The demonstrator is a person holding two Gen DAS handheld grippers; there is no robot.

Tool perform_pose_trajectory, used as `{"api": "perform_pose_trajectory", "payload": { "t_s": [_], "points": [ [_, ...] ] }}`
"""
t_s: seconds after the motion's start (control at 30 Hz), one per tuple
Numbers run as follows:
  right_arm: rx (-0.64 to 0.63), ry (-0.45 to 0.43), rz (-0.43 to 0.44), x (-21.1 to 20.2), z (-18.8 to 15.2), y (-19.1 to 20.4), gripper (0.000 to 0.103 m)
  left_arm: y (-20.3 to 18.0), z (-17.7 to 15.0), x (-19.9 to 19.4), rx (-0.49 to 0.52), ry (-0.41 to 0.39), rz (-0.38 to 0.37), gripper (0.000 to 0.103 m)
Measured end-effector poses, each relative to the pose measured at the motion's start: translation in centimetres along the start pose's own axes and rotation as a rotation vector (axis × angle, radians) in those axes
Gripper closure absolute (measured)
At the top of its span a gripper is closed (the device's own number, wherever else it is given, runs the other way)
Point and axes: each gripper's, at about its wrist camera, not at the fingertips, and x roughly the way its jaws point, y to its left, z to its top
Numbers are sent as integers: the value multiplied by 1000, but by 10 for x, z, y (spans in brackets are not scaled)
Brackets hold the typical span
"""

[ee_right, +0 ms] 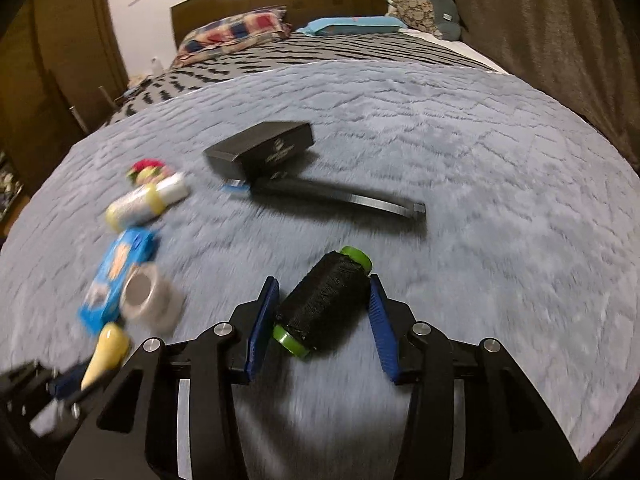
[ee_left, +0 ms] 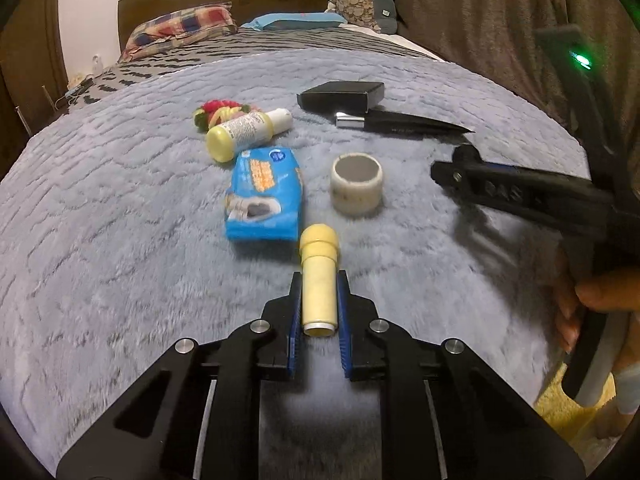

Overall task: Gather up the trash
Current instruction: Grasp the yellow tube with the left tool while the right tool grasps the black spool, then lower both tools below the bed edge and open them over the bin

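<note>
**Both tongs on their targets**

Left gripper (ee_left: 319, 300) is clamped on the yellow tube (ee_left: 319, 280), pads tight on both sides, tube lying on the grey blanket (ee_left: 120, 240). Right gripper (ee_right: 324, 320) brackets the black spool (ee_right: 324, 304): right pad at its top end, left pad a shade clear, so no pinch yet. Beyond sit the tape roll (ee_left: 357, 182), blue packet (ee_left: 264, 196), bottle (ee_left: 246, 132), black box (ee_right: 264, 146).

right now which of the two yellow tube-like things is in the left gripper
The plain pale yellow tube, pinched between the left gripper's blue pads. The other, a labelled yellow bottle with a white cap, lies untouched farther back beside the blue packet.
</note>
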Motion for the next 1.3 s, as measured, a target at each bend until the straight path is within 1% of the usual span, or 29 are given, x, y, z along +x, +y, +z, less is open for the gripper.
{"api": "perform_pose_trajectory", "payload": {
  "t_s": [0.13, 0.3, 0.4, 0.6, 0.77, 0.9, 1.0, 1.13, 1.3],
  "points": [
    [-34, -11, 57, -27, -27, 7, 58, -1, -12, -12, -16, -5, 3, 89],
    [-110, -19, 96, -58, -61, 23, 58, -6, -33, -35, -21, -11, 8, 89],
    [-127, -26, 120, -76, -78, 28, 58, -9, -48, -52, -24, -19, 15, 89],
    [-149, -58, 179, -125, -116, 34, 58, -18, -82, -92, -22, -48, 5, 89],
    [-161, -56, 187, -147, -147, 35, 57, -22, -111, -115, -40, -48, -10, 89],
    [-155, -7, 176, -140, -170, 36, 57, -27, -136, -121, -44, -25, -23, 89],
    [-150, 58, 183, -127, -190, 37, 57, -27, -157, -115, -58, 18, -33, 89],
    [-149, 148, 185, -107, -220, 38, 57, -23, -186, -95, -85, 105, -40, 89],
    [-142, 230, 165, -82, -243, 36, 57, -21, -215, -69, -102, 192, -57, 89]
  ]
}}
